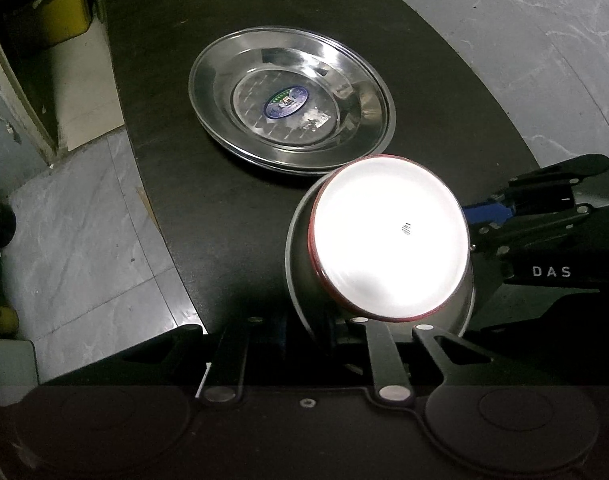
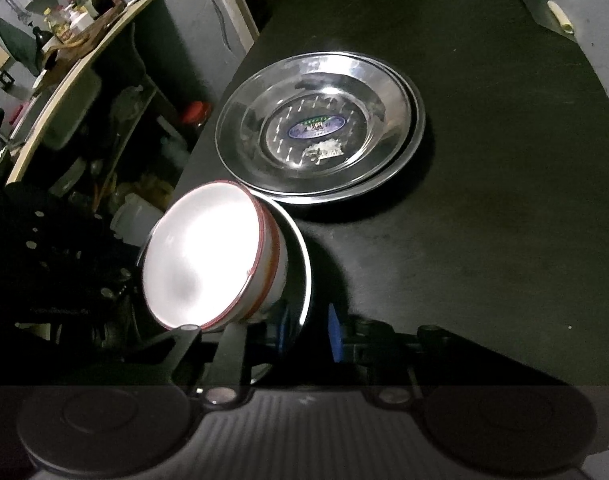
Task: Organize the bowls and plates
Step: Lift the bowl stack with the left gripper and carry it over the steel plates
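Observation:
Stacked steel plates (image 1: pixel 291 98) lie on the dark table (image 1: pixel 208 200); they also show in the right wrist view (image 2: pixel 319 130). A white bowl with a red rim (image 1: pixel 388 236) sits tilted inside a steel bowl (image 1: pixel 300 264), both lifted above the table. My left gripper (image 1: pixel 316 332) is shut on the steel bowl's near rim. In the right wrist view, the white bowl (image 2: pixel 204 256) and steel bowl (image 2: pixel 300 256) sit at my right gripper (image 2: pixel 308 336), which looks open around the steel rim, with its blue pad (image 2: pixel 335 338) apart from it.
A grey tiled floor (image 1: pixel 84 248) lies left of the table. A shelf with bottles and jars (image 2: pixel 72 20) stands at the left in the right wrist view. The table's far edge holds a metal sheet with a roll (image 2: pixel 552 12).

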Demonstrator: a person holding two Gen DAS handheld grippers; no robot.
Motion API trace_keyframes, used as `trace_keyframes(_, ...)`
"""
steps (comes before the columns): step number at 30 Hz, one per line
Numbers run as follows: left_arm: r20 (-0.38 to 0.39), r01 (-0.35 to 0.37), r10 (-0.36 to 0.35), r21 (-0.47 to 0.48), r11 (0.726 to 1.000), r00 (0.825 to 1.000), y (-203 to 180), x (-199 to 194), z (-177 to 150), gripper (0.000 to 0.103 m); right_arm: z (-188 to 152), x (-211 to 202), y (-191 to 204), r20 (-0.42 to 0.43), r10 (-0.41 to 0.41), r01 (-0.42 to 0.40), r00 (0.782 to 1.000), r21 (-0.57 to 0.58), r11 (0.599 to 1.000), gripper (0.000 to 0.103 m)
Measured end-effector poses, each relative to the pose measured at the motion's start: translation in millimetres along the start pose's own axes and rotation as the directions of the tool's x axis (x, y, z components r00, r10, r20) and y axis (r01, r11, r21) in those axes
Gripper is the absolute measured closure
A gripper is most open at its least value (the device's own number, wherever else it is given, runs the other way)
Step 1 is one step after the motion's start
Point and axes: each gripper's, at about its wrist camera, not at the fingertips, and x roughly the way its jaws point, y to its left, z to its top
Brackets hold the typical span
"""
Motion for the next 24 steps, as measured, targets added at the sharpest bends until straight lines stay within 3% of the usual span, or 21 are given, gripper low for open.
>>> trace_keyframes(6,0.004,0.003,-0.003,0.002,1.0,1.0,0.5,-0.4,-0.7,0.084,-0.8,5.1,-1.9,-0.013,0.015,-0.015,1.0,0.009,1.0,0.08)
trace_keyframes(9,0.004,0.002,-0.002,0.004,1.0,1.0,0.5,-0.2,-0.4,0.084,-1.5,5.8,-1.4,-0.012,0.038,-0.038,0.999,0.007,0.999,0.088)
trace_keyframes(24,-0.007,0.005,-0.005,0.017,1.0,1.0,-1.8,3.5,1.1,0.082,-2.0,5.6,-2.0,-0.009,0.04,-0.04,0.999,0.015,0.999,0.088)
